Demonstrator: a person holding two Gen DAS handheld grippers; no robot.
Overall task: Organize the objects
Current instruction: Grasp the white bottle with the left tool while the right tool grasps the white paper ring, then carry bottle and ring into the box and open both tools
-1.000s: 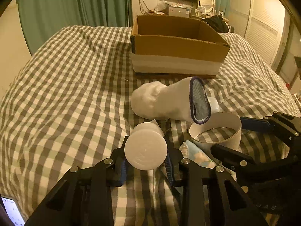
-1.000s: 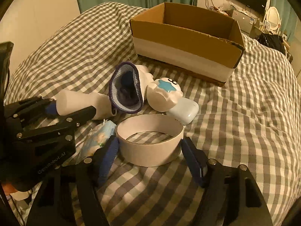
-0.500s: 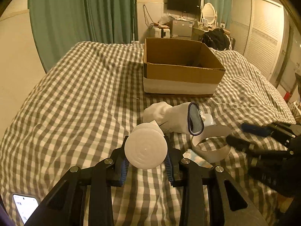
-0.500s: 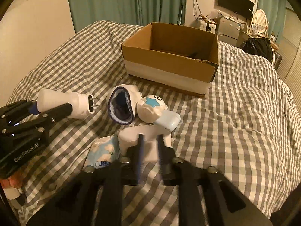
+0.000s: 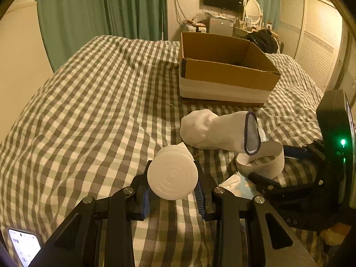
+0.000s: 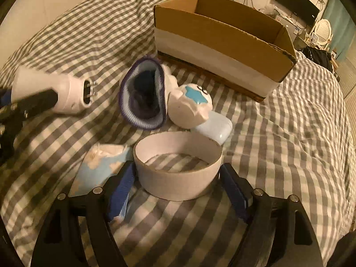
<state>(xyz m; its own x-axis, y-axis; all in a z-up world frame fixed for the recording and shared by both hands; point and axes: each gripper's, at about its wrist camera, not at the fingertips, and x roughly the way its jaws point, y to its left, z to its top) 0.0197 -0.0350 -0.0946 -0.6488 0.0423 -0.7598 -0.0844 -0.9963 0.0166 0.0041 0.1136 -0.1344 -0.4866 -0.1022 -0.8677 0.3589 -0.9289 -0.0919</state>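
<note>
Cardboard box (image 5: 224, 73) sits open on the checked bed (image 5: 89, 102) in the upper right of my left wrist view, well apart from the clutter. At lower centre my left hand-held gripper (image 5: 173, 194) is closed on a white plug-in device (image 5: 172, 179), its round end facing the camera. A white sock (image 5: 213, 133) lies at right of centre. I judge this step to be a pickup, and the next move calls for carrying the device across and over the box rim.

In my right wrist view the box (image 6: 222, 42) fills the upper right. My right hand-held gripper (image 6: 178, 183) stands wide open at lower centre, its pads flanking a white ring (image 6: 178, 178); whether they touch it I cannot tell. It needs to close gently, since the ring looks thin.
</note>
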